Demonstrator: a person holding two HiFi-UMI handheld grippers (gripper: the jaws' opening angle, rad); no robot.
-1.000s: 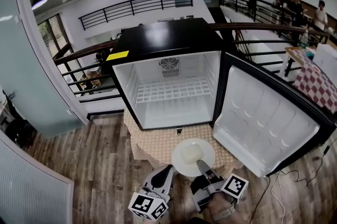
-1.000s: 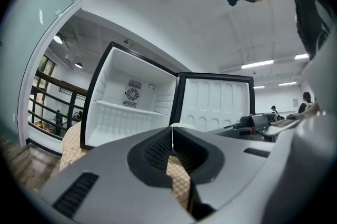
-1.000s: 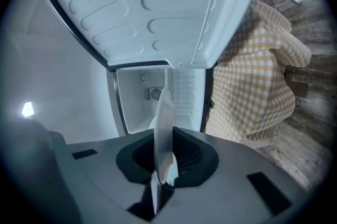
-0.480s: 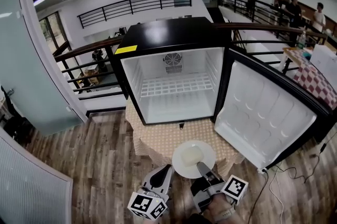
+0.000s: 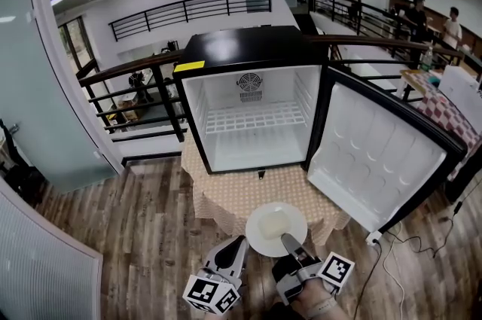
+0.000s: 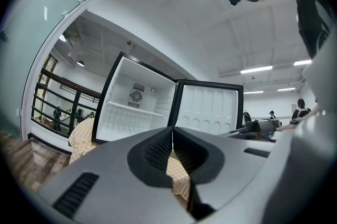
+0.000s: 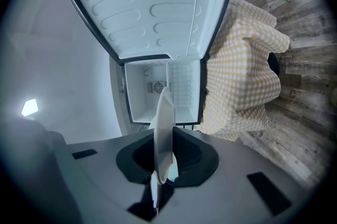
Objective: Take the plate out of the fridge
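A white plate [image 5: 276,228] with a pale block of food on it hangs in front of the open black mini fridge [image 5: 252,100], over the near edge of the checked cloth. My right gripper [image 5: 288,242] is shut on the plate's near rim; in the right gripper view the plate [image 7: 164,136] shows edge-on between the jaws. My left gripper [image 5: 242,242] is beside it on the left, shut with nothing in it, its jaws [image 6: 171,136] touching. The fridge interior [image 5: 254,130] holds only a wire shelf.
The fridge door [image 5: 380,160] stands wide open to the right. The fridge sits on a small table under a yellow checked cloth [image 5: 241,198]. Wood floor lies all round, with a power strip and cable [image 5: 374,238] at the right. Black railings and people stand behind.
The head view has drawn back a little, so the fridge and table look farther away. The plate stays in the right gripper, and the left gripper keeps its place.
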